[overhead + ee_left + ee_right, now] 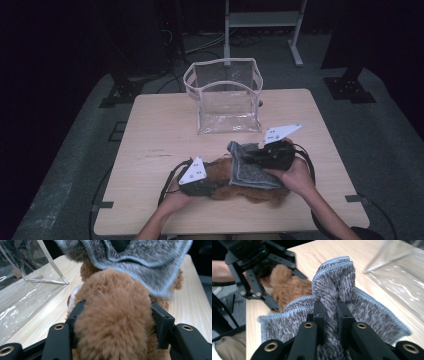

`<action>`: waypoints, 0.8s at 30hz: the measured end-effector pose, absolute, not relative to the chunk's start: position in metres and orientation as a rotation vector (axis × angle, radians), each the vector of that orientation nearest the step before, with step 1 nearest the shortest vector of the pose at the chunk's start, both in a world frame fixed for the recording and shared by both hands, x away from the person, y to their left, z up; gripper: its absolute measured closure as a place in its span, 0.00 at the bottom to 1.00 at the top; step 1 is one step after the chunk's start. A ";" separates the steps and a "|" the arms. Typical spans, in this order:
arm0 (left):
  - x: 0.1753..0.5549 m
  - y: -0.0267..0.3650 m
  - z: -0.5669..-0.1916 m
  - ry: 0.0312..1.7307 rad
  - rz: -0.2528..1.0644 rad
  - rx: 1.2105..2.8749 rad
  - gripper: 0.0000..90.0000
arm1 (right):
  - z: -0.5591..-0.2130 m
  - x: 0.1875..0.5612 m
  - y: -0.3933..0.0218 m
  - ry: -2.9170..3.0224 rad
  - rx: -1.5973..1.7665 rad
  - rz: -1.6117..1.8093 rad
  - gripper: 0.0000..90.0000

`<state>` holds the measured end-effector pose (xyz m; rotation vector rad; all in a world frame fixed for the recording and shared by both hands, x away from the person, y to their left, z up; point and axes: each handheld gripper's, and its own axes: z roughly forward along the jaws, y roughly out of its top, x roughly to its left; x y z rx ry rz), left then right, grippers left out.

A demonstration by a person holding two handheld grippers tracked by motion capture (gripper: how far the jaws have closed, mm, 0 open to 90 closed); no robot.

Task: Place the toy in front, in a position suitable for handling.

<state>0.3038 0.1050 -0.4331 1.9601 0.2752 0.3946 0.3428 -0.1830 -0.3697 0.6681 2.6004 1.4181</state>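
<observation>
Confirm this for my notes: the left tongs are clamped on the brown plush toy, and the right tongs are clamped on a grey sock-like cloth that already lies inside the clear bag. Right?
Not quite. The grey cloth is not in the clear bag; the high view shows it draped over the brown plush toy, in front of the bag. The left tongs do clamp the toy and the right tongs the cloth.

On the table the plush toy lies near the front edge, between the two grippers — left gripper at its left end, right gripper at its right. The cloth lies over the toy's right part. Behind them, toward the far edge, stands the bag, apart from the toy
</observation>
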 end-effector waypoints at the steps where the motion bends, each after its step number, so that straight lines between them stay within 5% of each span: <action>1: 0.304 0.104 -0.433 0.276 0.393 1.959 0.46 | -0.370 0.343 -0.188 2.590 0.677 1.410 0.89; 10: 0.304 0.101 -0.431 0.275 0.394 1.966 0.45 | -0.348 0.326 -0.167 2.620 0.571 1.571 0.89; 16: 0.300 0.098 -0.431 0.249 0.407 1.985 0.45 | -0.368 0.328 -0.137 2.707 0.555 1.475 0.89; 24: 0.300 0.100 -0.433 0.251 0.399 1.968 0.45 | -0.362 0.334 -0.183 2.589 0.673 1.457 0.89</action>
